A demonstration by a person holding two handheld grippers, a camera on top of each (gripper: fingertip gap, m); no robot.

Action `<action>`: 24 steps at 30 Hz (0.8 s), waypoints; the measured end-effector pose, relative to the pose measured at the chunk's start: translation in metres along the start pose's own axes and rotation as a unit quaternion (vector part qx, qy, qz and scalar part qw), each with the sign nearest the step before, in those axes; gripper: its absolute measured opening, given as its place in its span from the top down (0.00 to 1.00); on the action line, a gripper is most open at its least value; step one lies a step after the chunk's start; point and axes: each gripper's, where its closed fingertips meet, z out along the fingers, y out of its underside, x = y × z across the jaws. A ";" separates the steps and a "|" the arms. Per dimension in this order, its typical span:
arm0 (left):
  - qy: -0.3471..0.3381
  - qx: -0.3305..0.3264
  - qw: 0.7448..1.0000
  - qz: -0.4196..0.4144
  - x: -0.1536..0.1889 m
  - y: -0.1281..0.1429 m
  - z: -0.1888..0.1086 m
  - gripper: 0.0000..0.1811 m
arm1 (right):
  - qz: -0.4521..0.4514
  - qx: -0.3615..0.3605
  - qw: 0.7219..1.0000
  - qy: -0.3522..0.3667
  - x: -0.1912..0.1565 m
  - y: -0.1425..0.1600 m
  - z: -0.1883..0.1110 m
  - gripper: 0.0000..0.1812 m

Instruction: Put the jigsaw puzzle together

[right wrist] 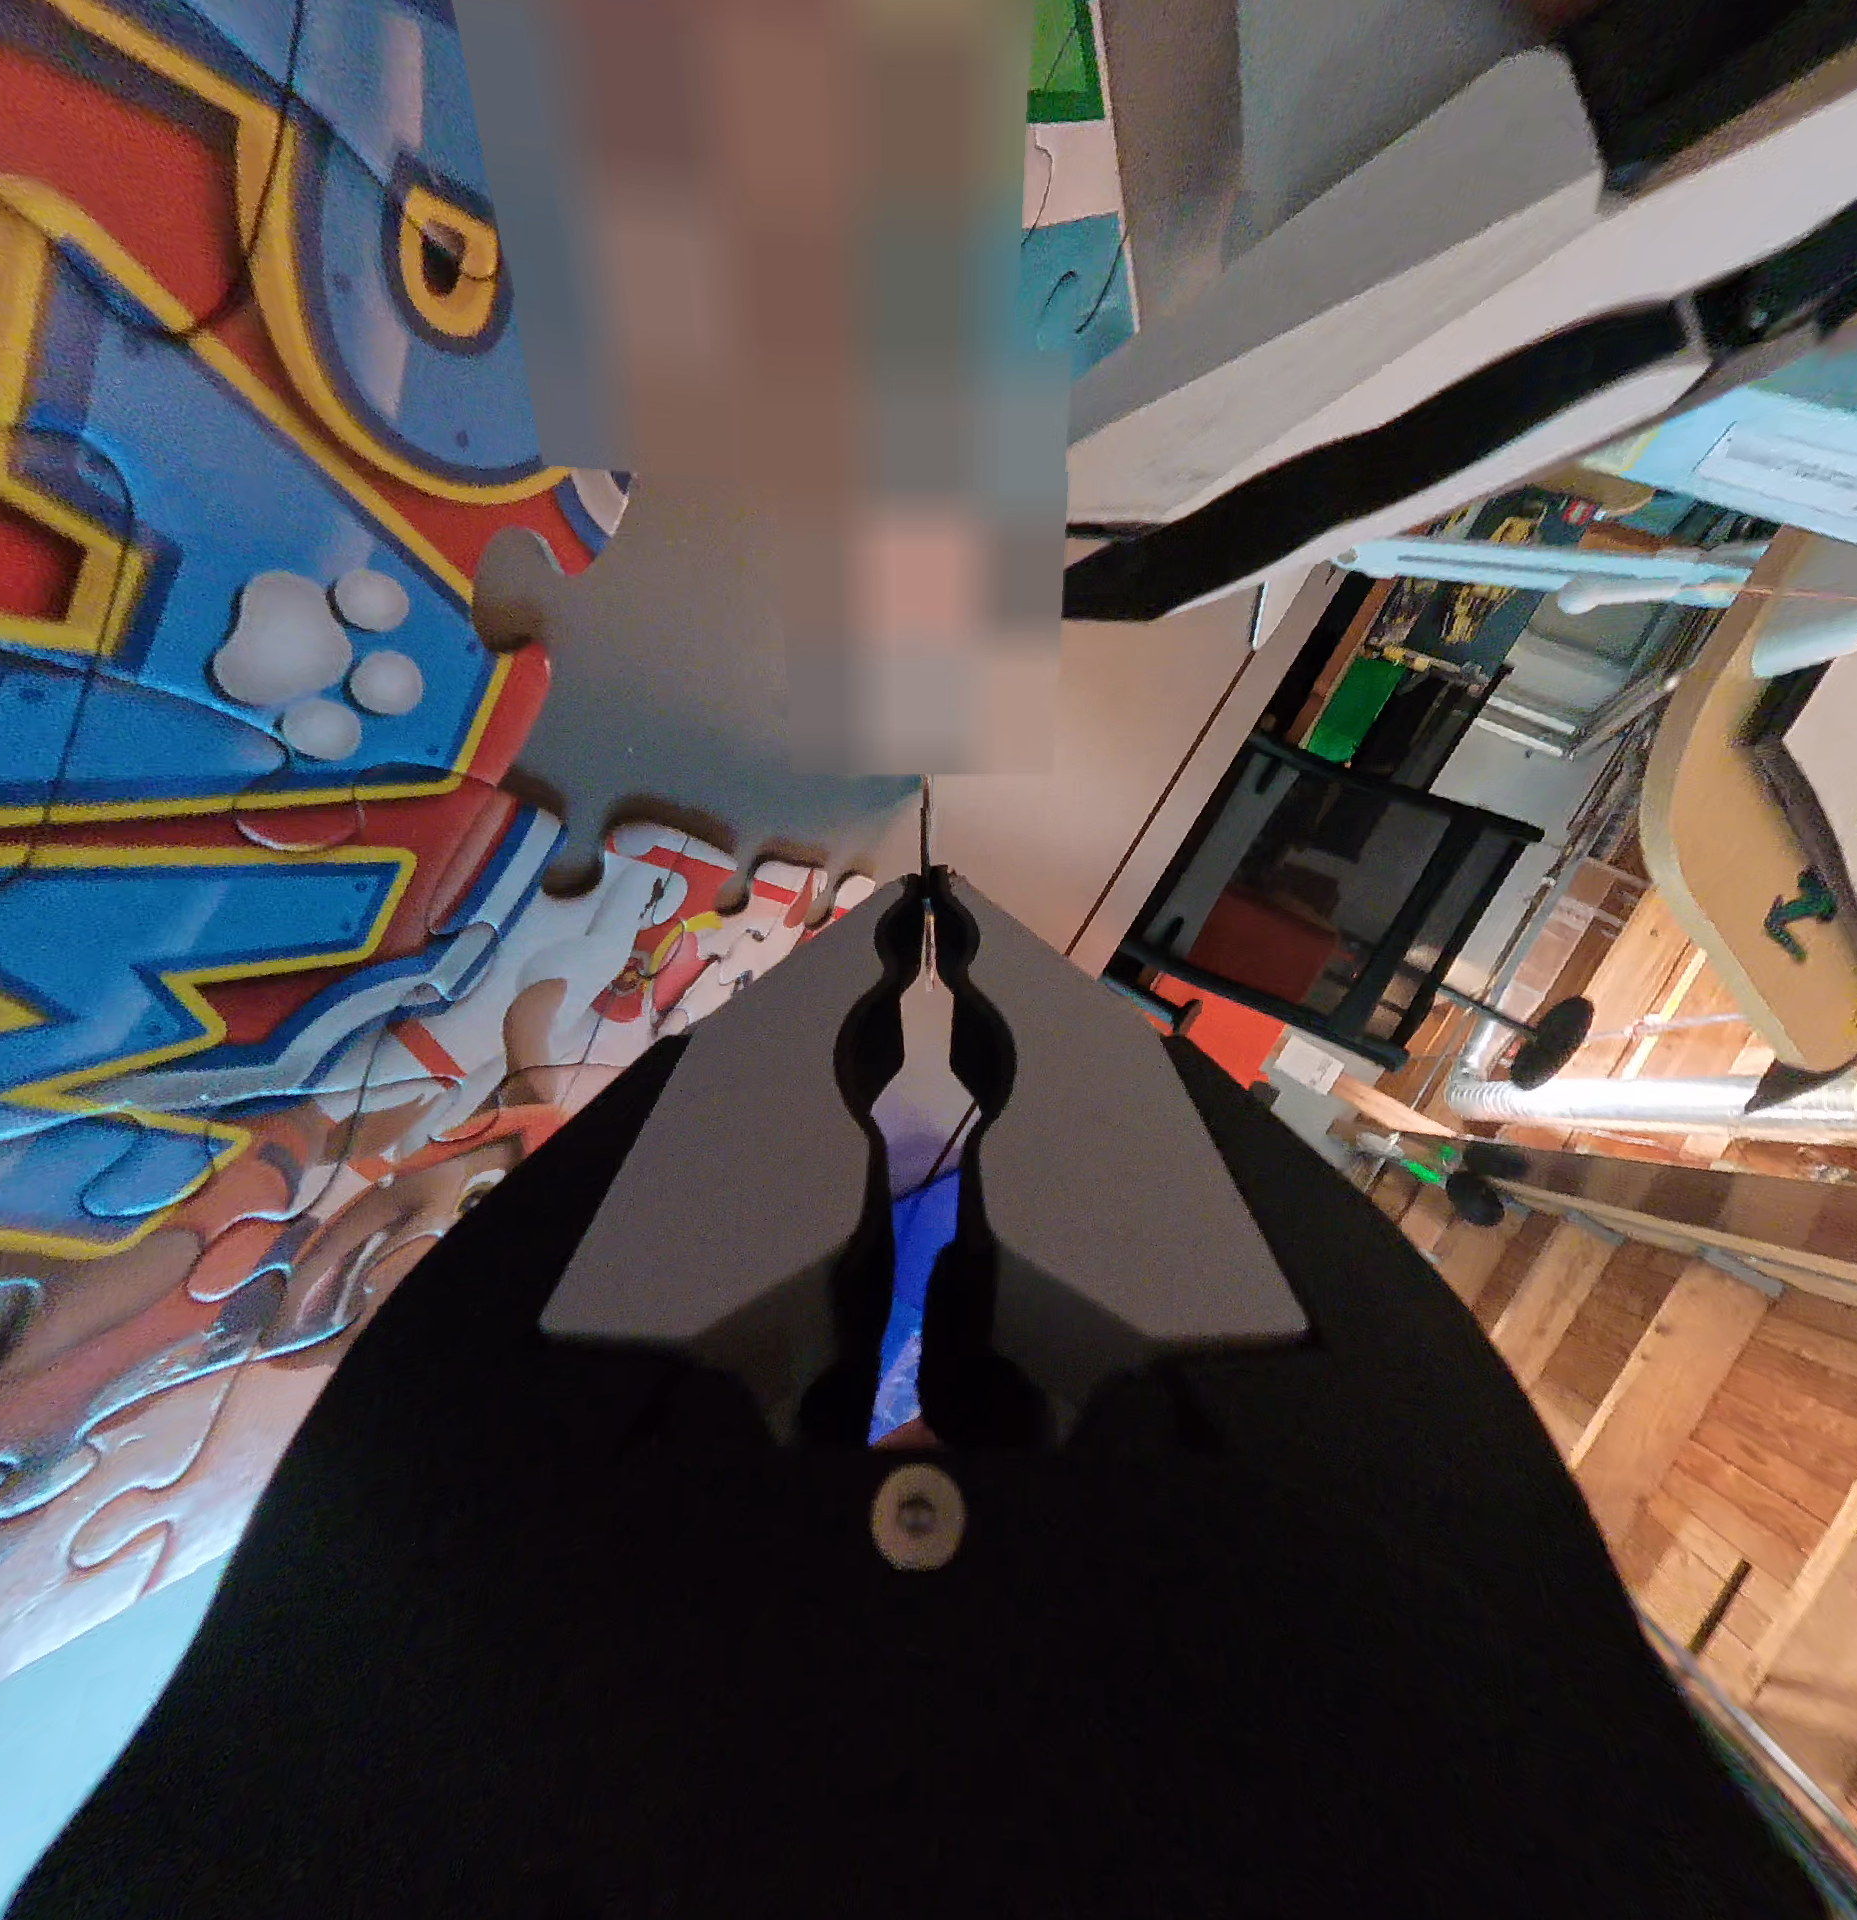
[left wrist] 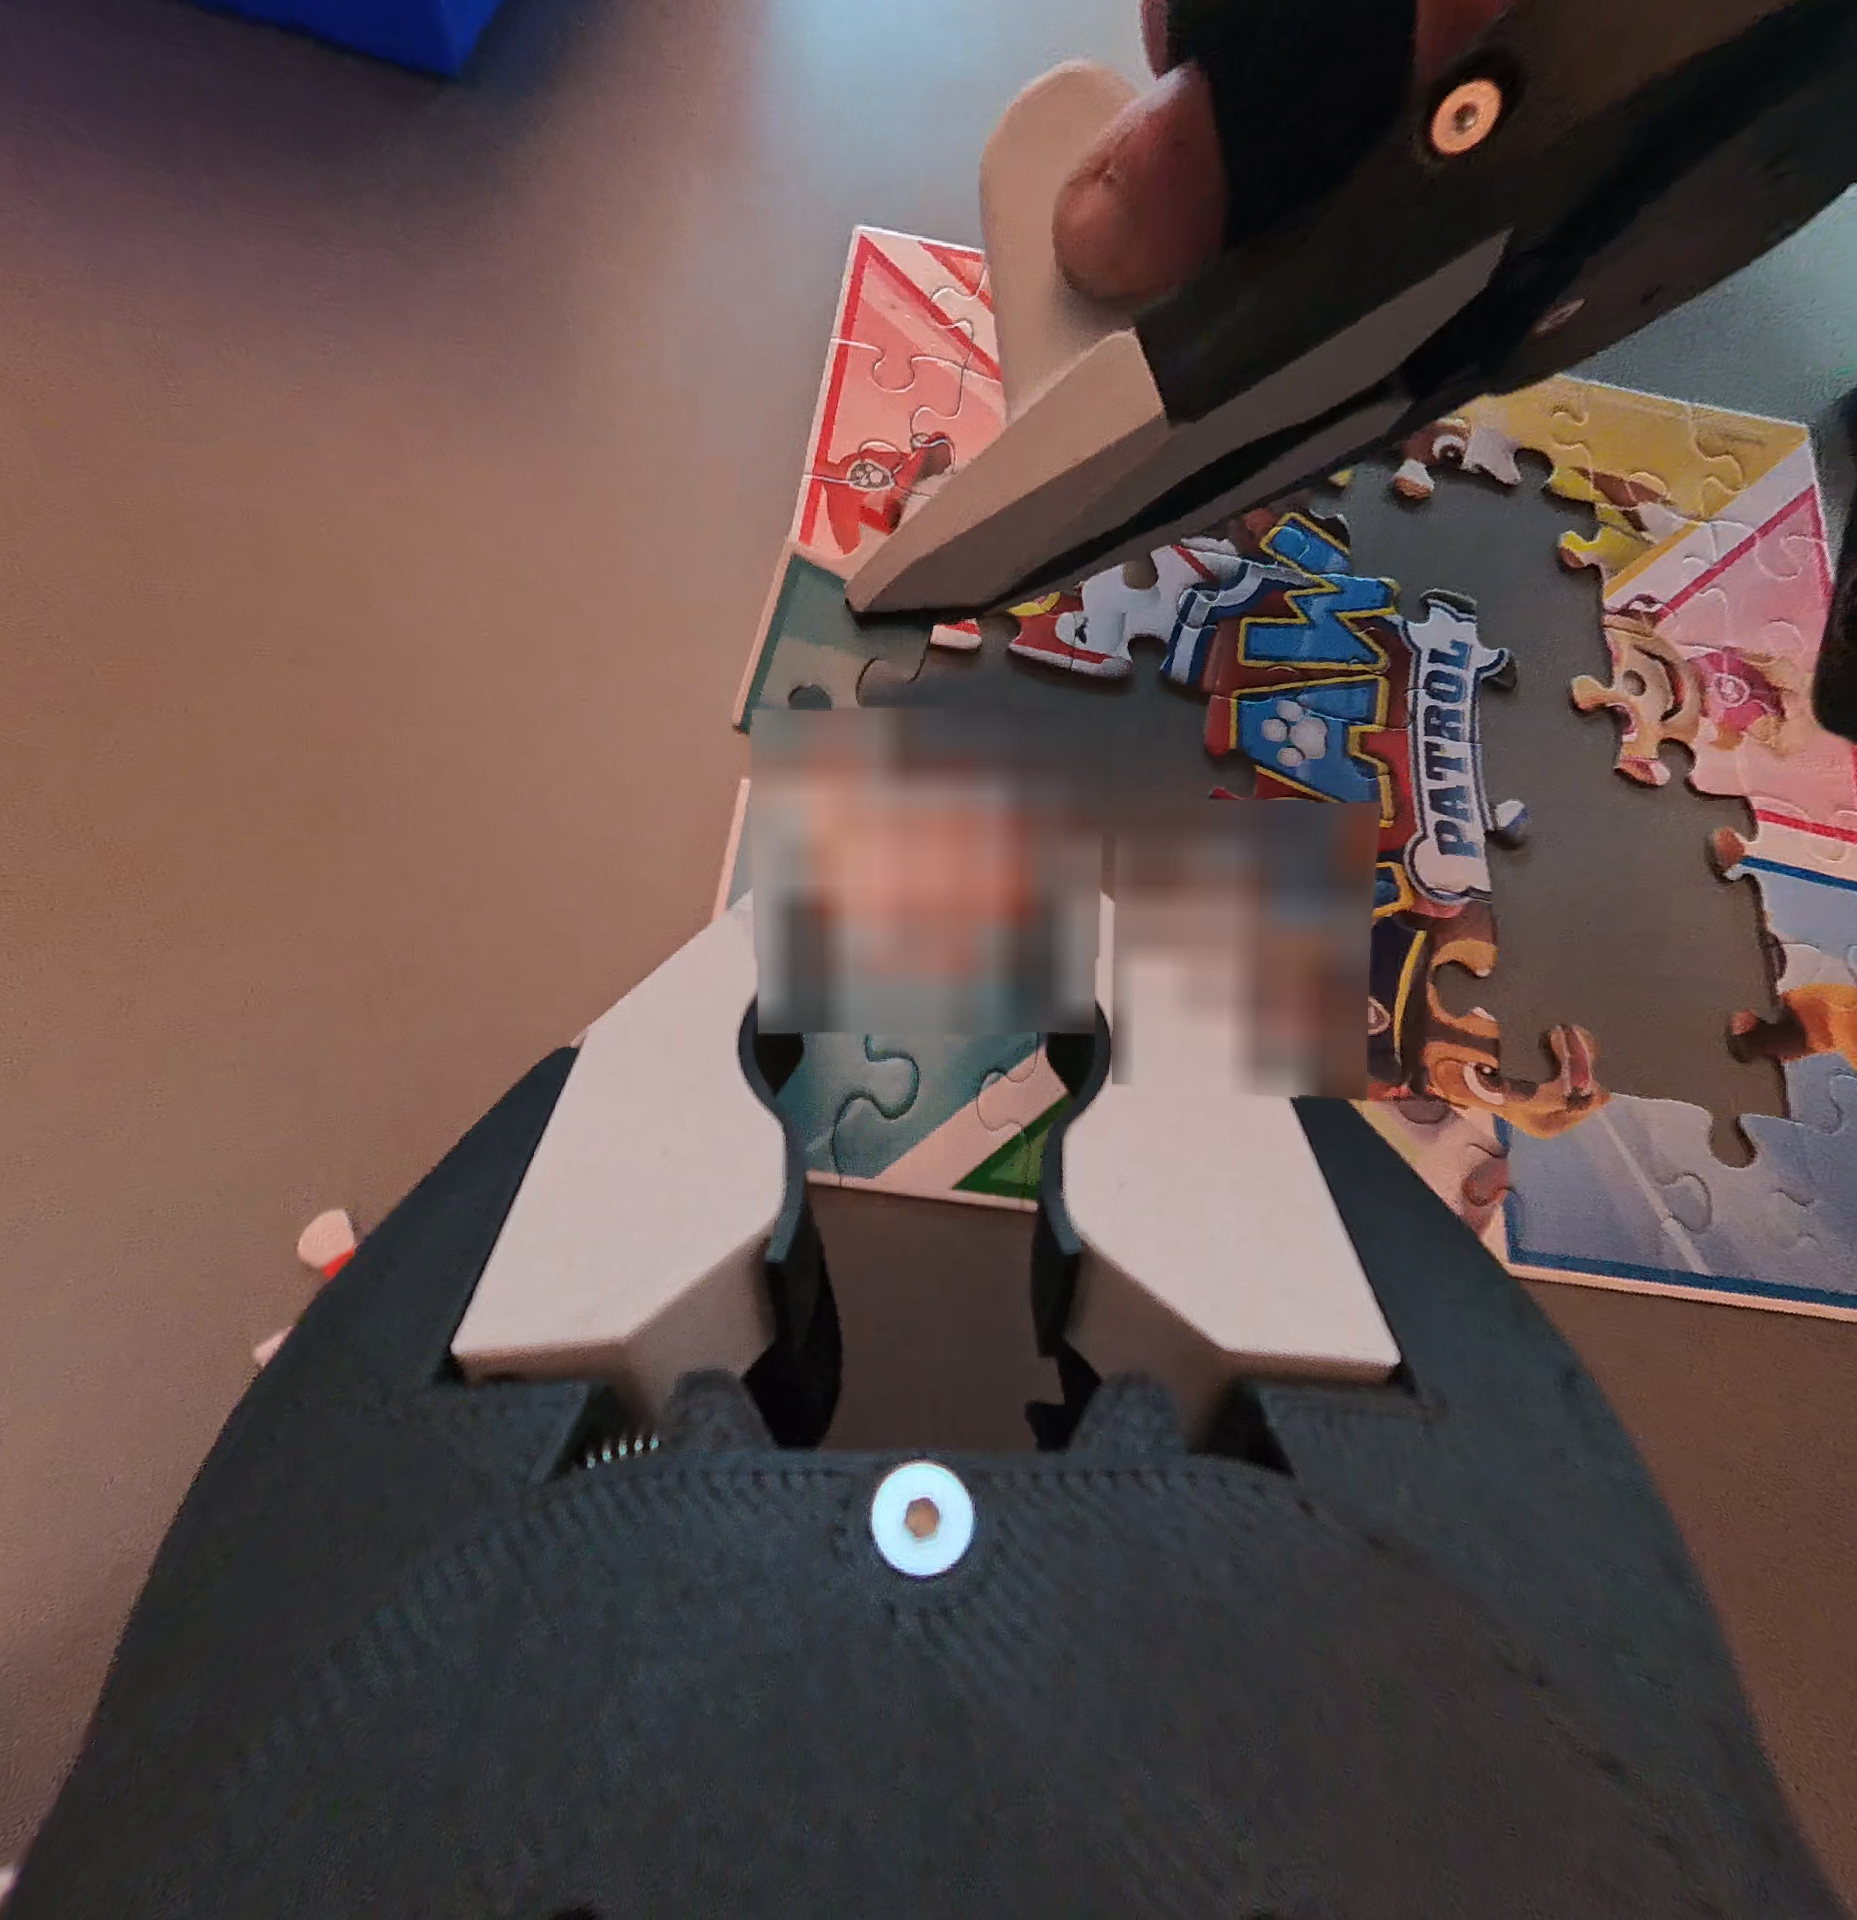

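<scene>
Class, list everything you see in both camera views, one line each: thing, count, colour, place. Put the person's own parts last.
Puzzle: one, multicoloured, part-built with grey gaps, on the table.
Table: one, brown, under the puzzle.
Loose piece: one showing, white and red, table left.
Blue object: one, top left.
Right gripper: one, black and grey, tip on a teal piece at the puzzle's edge.
Left gripper: one, fingers apart over the near edge.
Thumb: one, on the right gripper.

left wrist: above, looks down | right wrist: very near, tilted (both share jigsaw puzzle [left wrist: 1319, 727])
</scene>
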 end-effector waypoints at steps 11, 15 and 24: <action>0.000 -0.019 0.999 0.025 -0.002 -0.002 0.011 0.75 | -0.061 0.052 0.997 0.011 -0.009 0.007 -0.003 1.00; -0.004 -0.027 0.999 0.039 0.000 -0.004 0.015 0.75 | -0.065 0.054 0.996 -0.011 -0.016 0.010 -0.002 0.97; -0.002 -0.031 0.998 0.054 0.006 -0.006 0.019 0.75 | -0.030 0.046 0.998 -0.040 -0.017 0.014 -0.012 0.89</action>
